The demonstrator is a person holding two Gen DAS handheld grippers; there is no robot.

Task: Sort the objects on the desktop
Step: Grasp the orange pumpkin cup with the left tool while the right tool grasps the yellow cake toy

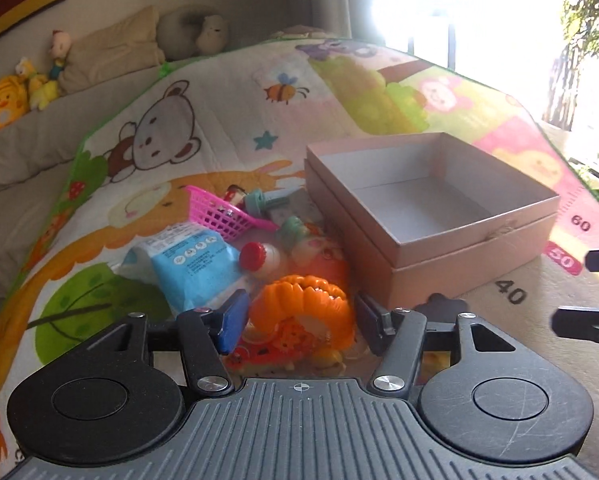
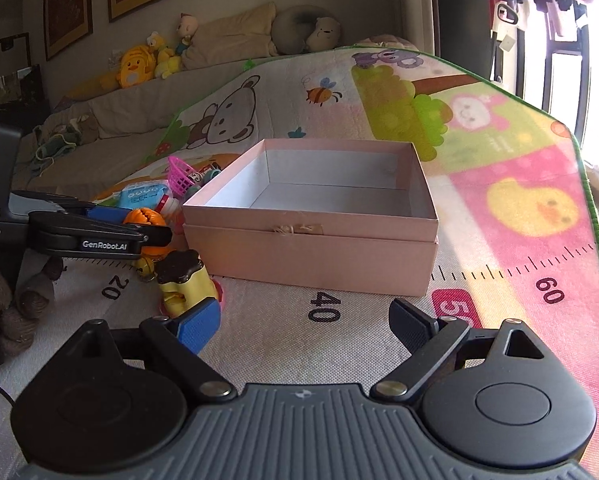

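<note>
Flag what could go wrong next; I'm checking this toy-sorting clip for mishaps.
1. The left claw straddles the rounded orange toy; it could slip out.
2. The red-capped bottle lies close and may get dragged along.
3. The open right claw sits near the pink box and could bump it.

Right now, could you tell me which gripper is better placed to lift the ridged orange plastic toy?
Left: the left gripper already brackets the ridged orange plastic toy; the right gripper hangs open over bare mat.
</note>
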